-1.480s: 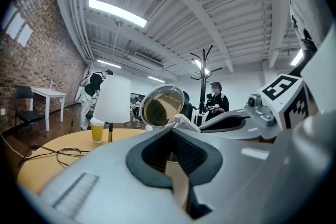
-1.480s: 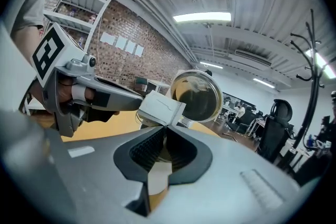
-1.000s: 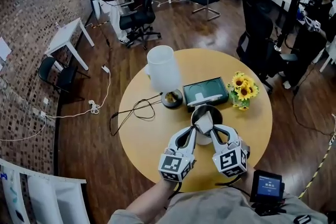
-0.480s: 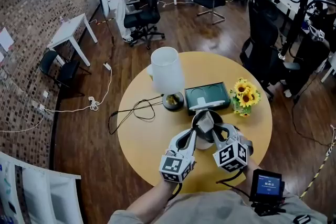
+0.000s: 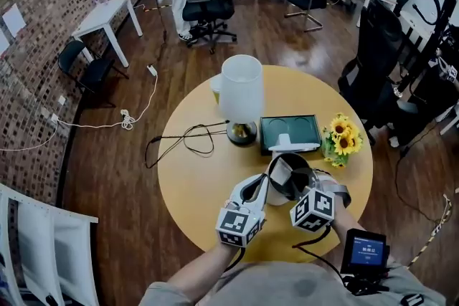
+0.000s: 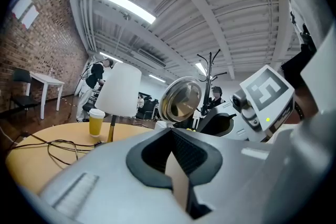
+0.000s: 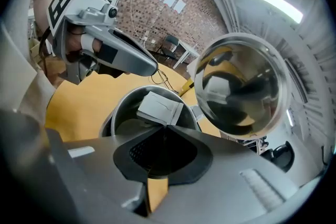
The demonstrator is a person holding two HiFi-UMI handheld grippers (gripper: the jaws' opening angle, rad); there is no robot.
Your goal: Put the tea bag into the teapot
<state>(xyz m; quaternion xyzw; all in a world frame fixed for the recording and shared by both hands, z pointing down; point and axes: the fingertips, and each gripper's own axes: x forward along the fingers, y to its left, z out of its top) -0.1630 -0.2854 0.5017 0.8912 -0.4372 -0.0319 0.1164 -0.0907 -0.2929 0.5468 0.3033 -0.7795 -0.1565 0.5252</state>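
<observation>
Over the teapot's open mouth hangs the tea bag, pinched by one corner in the clamped right tool; prob. v. light, limp & easy to tear, so grip the paper edge, not the fill. Lid stands tipped back. Left tool, jaws together w/ nothing between, sits beside the pot above the worktop

Left gripper and right gripper were pale grey with dark pads, each bearing a black-and-white marker cube. Black cable below; grey top.
</observation>
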